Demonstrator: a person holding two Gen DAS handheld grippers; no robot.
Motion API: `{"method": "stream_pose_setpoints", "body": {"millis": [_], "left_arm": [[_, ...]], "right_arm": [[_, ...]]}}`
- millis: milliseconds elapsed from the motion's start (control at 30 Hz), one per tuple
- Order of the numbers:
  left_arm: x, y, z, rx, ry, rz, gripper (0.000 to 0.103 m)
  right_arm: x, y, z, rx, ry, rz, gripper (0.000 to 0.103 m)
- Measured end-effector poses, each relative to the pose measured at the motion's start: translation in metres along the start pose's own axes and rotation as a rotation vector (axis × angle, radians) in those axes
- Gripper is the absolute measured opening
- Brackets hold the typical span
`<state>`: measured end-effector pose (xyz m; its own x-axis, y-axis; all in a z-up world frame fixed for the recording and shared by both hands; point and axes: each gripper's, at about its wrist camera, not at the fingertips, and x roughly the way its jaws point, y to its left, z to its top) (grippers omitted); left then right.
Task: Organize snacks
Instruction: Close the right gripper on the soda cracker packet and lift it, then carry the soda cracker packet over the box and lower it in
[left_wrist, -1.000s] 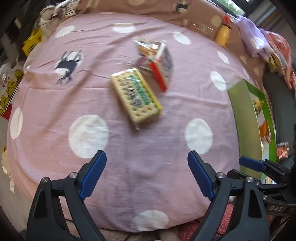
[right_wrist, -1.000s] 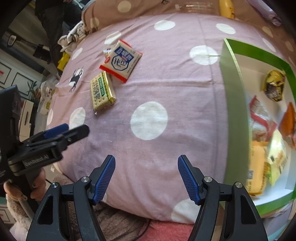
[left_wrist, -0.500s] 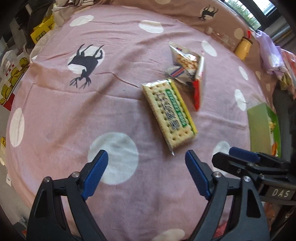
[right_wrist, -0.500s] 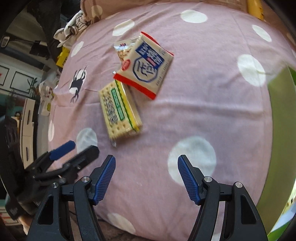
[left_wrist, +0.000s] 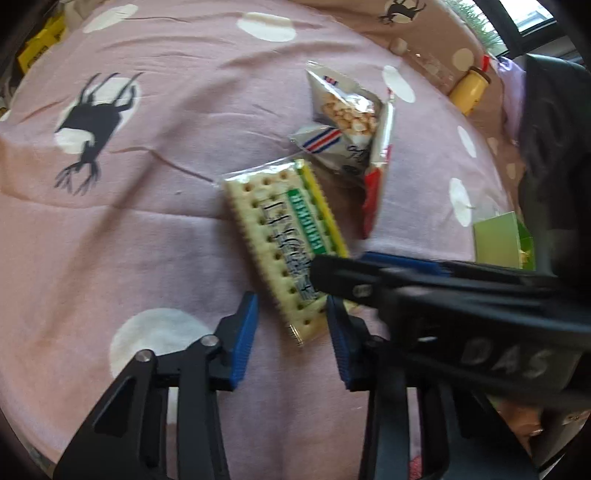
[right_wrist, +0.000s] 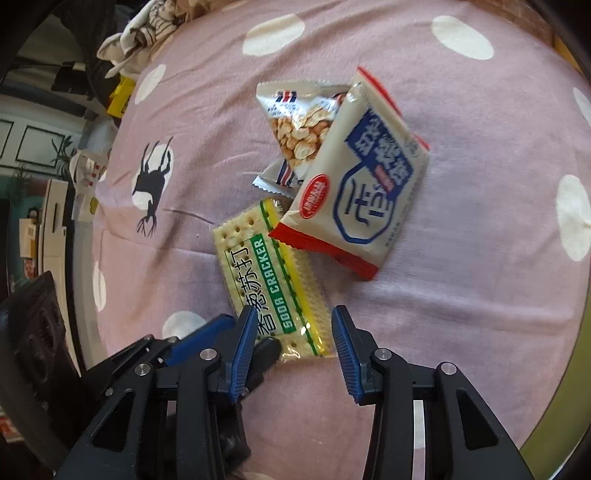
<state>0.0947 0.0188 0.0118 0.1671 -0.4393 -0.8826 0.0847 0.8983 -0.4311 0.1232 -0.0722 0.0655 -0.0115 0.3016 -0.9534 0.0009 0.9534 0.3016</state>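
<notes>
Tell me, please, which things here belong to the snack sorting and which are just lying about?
Job: green-and-yellow soda cracker pack; white-and-blue red-edged snack pouch; silver peanut packet; green cardboard box.
Lying about: yellow bottle; crumpled striped cloth.

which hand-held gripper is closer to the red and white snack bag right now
Right. The right hand-held gripper straddles the soda cracker pack's near end, just below the red and white bag. The left hand-held gripper sits slightly farther back.

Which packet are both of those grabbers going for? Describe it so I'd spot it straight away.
Look at the pink spotted cloth and find the small cluster of three snack packets in its middle. The nearest one, lying between the blue fingertips, is the cracker pack. It is long, flat and clear, with a green and yellow stripe reading SODA CRACKER, unlike the white packet beside it.
</notes>
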Motion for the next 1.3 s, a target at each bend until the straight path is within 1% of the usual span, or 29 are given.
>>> {"method": "stream_pose_setpoints", "body": {"millis": [100, 233, 333, 500, 633, 933, 1133, 1300], "left_arm": [[0.004, -0.002, 0.002, 0.006, 0.001, -0.005, 0.033], [0.004, -0.003, 0.001, 0.008, -0.007, -0.01, 0.033], [0.003, -0.011, -0.003, 0.03, -0.018, 0.024, 0.033], [-0.001, -0.021, -0.011, 0.05, -0.018, 0.045, 0.034], [-0.008, -0.038, -0.02, 0.082, -0.034, 0.05, 0.034], [-0.024, -0.08, -0.04, 0.163, -0.069, 0.027, 0.034], [-0.029, -0.109, -0.053, 0.213, -0.074, 0.01, 0.034], [-0.024, -0.131, -0.065, 0.254, -0.05, -0.004, 0.034]], "right_arm": [[0.011, 0.0, 0.002, 0.002, 0.016, -0.014, 0.045], [0.011, 0.0, 0.004, -0.012, 0.012, -0.014, 0.045], [0.01, 0.005, 0.002, -0.044, -0.003, -0.032, 0.045], [0.004, 0.01, -0.009, -0.074, -0.017, -0.051, 0.045], [-0.009, 0.006, -0.023, -0.071, -0.039, -0.052, 0.045], [-0.053, -0.015, -0.057, -0.045, -0.118, -0.066, 0.045], [-0.078, -0.03, -0.079, -0.02, -0.163, -0.085, 0.045], [-0.09, -0.044, -0.097, 0.004, -0.186, -0.102, 0.045]]}}
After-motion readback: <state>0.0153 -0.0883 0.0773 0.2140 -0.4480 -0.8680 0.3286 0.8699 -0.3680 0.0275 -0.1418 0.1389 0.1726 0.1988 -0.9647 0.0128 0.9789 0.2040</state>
